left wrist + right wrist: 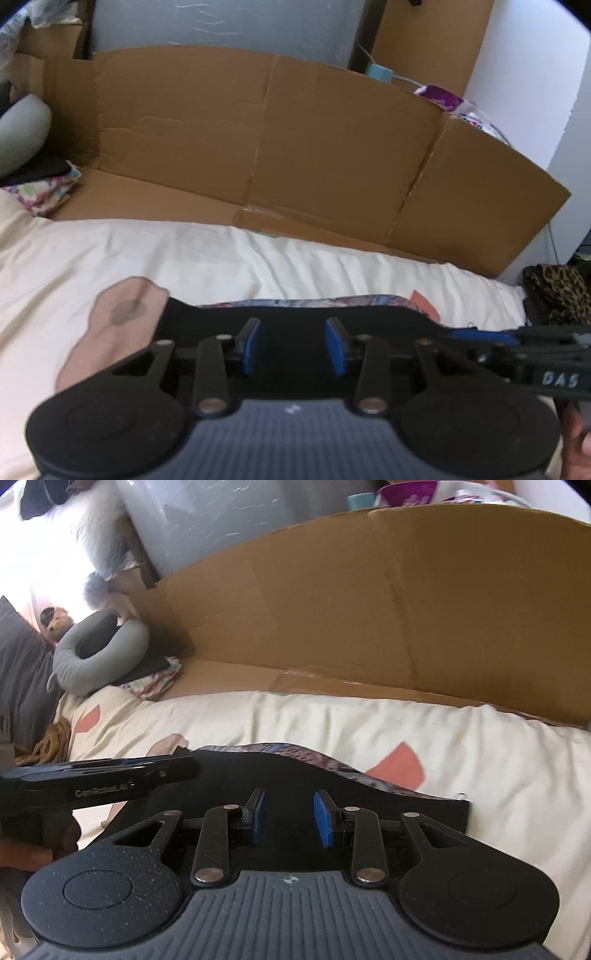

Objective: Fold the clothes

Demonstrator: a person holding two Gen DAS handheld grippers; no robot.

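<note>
A cream bed sheet (221,258) is seen before a cardboard wall (295,140). The dark garment (295,775) is laid flat, its long axis from 9 to 3 o'clock. It lies beneath both grippers, at 12 o'clock from the fingers. The left gripper (291,345) and right gripper (290,818) are narrowly parted; nothing is held. Neither is clearly nearer.

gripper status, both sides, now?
Left claw: open, nothing between the pads, above the black garment.
Right claw: open, empty, over the same garment.
</note>
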